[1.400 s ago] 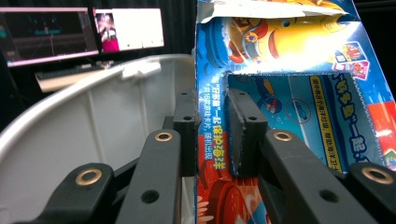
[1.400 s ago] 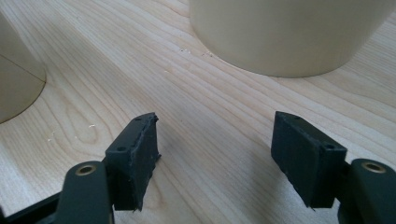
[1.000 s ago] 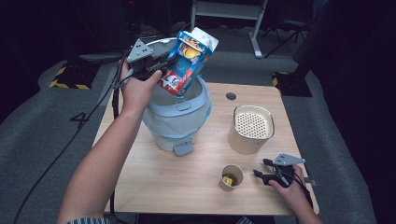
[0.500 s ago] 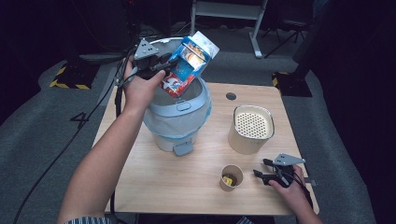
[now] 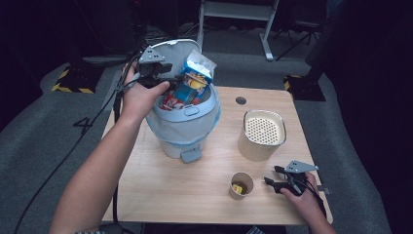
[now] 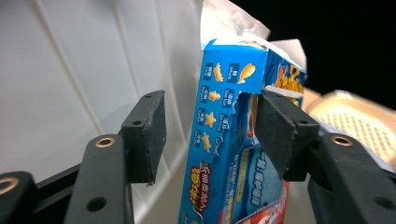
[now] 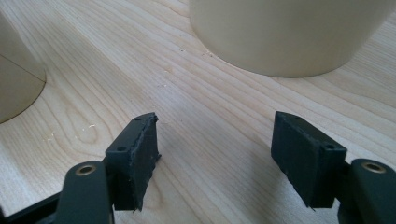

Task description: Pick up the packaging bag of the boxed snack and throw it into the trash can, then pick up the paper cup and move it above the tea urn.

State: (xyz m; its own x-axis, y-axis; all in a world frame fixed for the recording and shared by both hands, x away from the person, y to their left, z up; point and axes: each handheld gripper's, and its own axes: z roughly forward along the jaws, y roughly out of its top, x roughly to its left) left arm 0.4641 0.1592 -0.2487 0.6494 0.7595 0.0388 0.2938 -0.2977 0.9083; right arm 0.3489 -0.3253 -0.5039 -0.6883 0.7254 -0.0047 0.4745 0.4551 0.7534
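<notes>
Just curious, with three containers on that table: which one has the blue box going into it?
The pale blue lidded bin at the table's back left; the blue snack box stands in its mouth. The cream perforated-top canister and small paper cup hold no box.

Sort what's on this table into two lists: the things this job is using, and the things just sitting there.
In use:
- snack box, now standing in the bin, between the parted jaws
- bin, lid up, with a liner
- left gripper, whose jaws have just been opening

Lying about:
- cream container with holed lid
- paper cup
- right gripper, resting on the table, nothing between its jaws
</notes>
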